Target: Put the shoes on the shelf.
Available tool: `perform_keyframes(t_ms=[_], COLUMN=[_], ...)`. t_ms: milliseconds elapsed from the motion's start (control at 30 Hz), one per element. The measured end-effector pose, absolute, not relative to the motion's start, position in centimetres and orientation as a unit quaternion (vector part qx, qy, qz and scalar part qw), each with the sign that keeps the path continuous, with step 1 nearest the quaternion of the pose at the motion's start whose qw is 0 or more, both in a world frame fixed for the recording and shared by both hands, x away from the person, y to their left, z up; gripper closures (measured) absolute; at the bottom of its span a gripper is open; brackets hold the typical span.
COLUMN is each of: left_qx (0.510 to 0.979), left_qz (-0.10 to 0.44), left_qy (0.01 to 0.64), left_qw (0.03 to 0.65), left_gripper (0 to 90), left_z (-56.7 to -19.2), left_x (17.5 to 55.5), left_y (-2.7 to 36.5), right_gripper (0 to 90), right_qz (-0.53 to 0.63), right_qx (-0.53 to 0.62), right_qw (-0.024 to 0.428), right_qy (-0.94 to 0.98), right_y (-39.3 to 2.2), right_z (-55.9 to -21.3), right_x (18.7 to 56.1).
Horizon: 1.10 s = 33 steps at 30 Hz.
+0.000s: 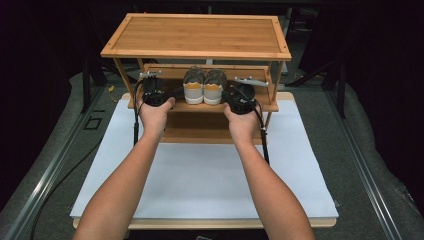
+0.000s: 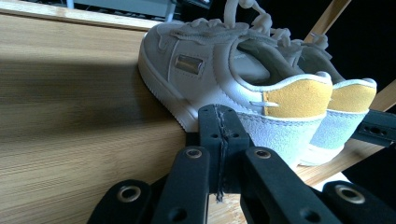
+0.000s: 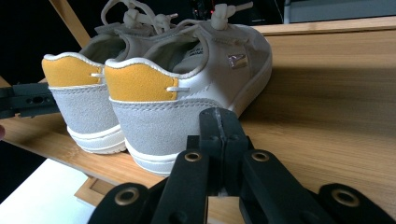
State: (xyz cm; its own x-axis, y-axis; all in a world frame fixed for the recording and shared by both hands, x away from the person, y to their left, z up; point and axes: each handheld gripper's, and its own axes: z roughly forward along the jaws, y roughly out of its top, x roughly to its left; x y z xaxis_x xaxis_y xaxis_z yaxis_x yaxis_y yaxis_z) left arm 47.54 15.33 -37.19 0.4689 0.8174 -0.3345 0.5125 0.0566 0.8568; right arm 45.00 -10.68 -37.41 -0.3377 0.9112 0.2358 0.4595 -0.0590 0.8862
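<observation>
sneakers (image 1: pixel 203 86) pair, middle shelf of bamboo rack (image 1: pixel 200 37), heels toward person | left gripper (image 2: pixel 219 121) fingers pressed together, empty, at left sneaker's (image 2: pixel 224 70) heel | right gripper (image 3: pixel 219 126) fingers closed, empty, at right sneaker's (image 3: pixel 187 88) heel | rack on white bench (image 1: pixel 205 175)

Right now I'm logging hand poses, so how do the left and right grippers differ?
The left gripper sits left of the shoes; the right gripper sits right of them. The left one's jaws reach the left shoe's heel; the right one's reach the right shoe's heel. Both are shut, holding nothing, over the middle shelf.
</observation>
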Motion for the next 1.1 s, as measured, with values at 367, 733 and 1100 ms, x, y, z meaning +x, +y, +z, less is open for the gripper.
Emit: perform_keyframes(t_ms=[367, 733, 1100], left_qx=[0.672, 0.672, 0.678], left_qz=[0.151, 0.158, 0.14], left_qy=[0.5, 0.497, 0.49], left_qw=[0.525, 0.526, 0.529], left_gripper=[90.0, 90.0, 87.3], left_z=[-37.39, -37.48, -37.57], left_x=[48.03, 47.98, 47.3], left_y=[15.01, 15.01, 15.56], right_gripper=[90.0, 90.0, 88.6], right_qz=[0.496, 0.497, 0.494], right_qx=[0.535, 0.536, 0.526], right_qw=[0.224, 0.224, 0.235], right_qy=[0.646, 0.644, 0.651], right_y=[-10.7, -10.66, -10.45], right_z=[-37.75, -37.79, -37.64], right_x=[45.6, 45.67, 45.01])
